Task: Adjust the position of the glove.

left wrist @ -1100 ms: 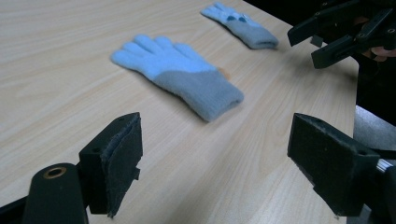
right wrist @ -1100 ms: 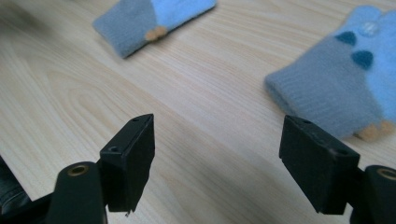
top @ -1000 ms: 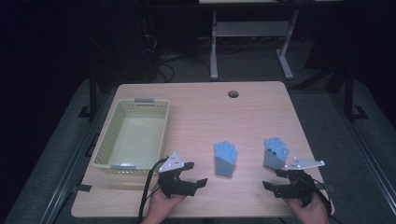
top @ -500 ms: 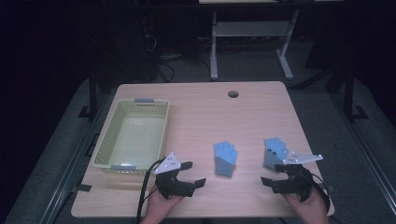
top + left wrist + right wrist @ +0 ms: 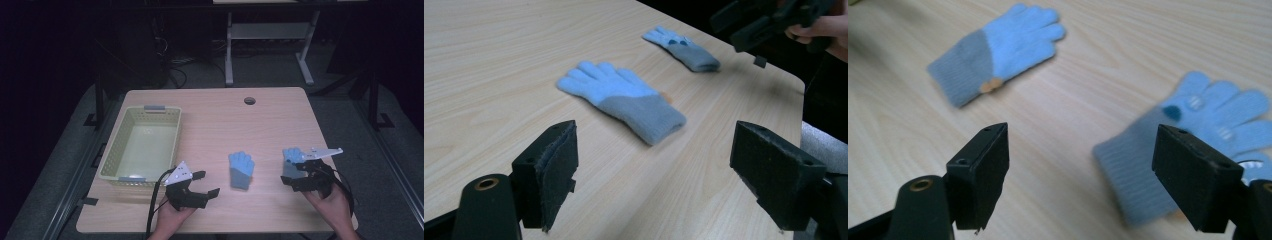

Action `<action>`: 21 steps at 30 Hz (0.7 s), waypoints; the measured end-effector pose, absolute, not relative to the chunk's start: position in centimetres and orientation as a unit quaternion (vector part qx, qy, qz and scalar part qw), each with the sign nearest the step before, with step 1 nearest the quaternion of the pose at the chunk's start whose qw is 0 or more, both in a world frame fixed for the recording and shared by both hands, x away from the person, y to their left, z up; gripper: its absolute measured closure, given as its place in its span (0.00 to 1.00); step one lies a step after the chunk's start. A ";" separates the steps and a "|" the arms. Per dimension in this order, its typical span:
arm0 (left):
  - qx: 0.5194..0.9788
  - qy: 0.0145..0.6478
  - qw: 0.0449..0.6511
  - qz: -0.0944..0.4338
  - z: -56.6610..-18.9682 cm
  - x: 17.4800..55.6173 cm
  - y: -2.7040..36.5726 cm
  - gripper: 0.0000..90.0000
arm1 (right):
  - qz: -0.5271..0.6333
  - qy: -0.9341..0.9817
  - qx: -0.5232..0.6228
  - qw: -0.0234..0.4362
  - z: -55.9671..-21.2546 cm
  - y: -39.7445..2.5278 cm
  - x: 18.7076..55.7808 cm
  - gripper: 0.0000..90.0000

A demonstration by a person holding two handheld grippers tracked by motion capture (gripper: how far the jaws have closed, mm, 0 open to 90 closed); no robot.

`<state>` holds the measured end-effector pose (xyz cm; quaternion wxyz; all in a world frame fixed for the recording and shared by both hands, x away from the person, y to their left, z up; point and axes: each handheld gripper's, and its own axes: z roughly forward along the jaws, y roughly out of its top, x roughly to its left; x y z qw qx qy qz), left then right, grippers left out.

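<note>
Left gripper [image 5: 200, 186]: your jaws stand wide apart, holding nothing, near the table's front edge.
Right gripper [image 5: 296, 176]: jaws spread too, right over the cuff of the right glove [image 5: 1193, 140].
Middle glove [image 5: 241, 169]: flat on the table [image 5: 225, 115] between your grippers (fingers pointing away).
Basket [image 5: 122, 132]: far left.

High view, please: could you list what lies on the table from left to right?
Basket → left tongs → middle glove → right glove, with the right tongs at its cuff.
</note>
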<state>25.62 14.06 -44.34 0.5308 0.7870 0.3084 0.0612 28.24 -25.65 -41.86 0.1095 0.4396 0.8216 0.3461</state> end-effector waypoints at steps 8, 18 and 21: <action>0.791 0.300 0.530 0.058 -44.3 25.7 13.7 0.21 | 0.336 0.820 0.453 0.093 -41.6 -25.7 30.9 0.28; 0.791 0.296 0.533 0.061 -44.1 25.6 14.0 0.21 | 0.308 0.821 0.468 0.108 -39.9 -26.5 33.3 0.28; 0.790 0.298 0.533 0.059 -44.2 25.6 13.9 0.21 | 0.292 0.826 0.470 0.104 -39.9 -26.4 33.9 0.30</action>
